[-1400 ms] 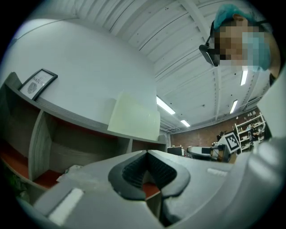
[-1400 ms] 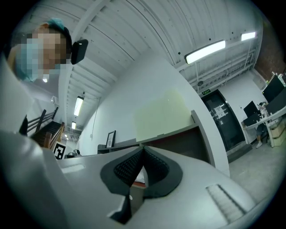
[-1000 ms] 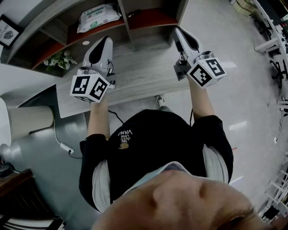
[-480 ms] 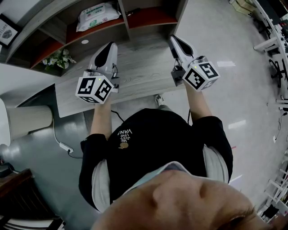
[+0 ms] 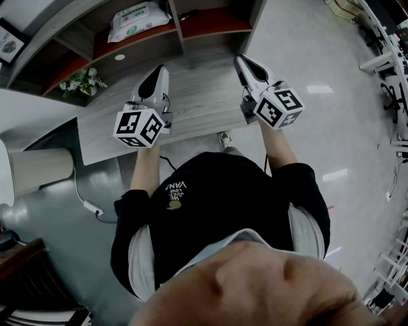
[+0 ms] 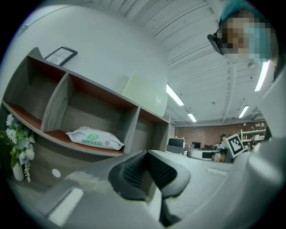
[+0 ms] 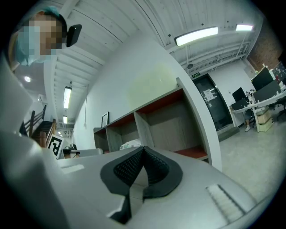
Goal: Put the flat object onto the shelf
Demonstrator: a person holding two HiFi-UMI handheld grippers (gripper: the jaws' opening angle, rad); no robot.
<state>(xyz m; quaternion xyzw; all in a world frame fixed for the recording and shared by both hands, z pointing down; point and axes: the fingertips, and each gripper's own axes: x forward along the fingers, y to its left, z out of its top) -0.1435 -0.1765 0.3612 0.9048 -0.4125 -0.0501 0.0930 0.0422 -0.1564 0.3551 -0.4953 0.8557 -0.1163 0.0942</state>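
Note:
A white flat pack of wipes lies on the red board of the shelf, in a middle compartment. The left gripper view shows the same pack resting there, and it peeks out behind the jaws in the right gripper view. My left gripper hovers over the grey desk top, shut and holding nothing. My right gripper hangs beside it, also shut and holding nothing. Both point level at the shelf, and in each gripper view the ribbed pads meet.
A small vase of flowers stands in the left compartment, and a framed picture sits on top of the shelf. The right compartment holds nothing. A cable with a plug strip lies on the floor to the left.
Both grippers have sunk lower over the desk and drawn a little nearer to each other. Their jaws stayed shut. The pack has not moved.

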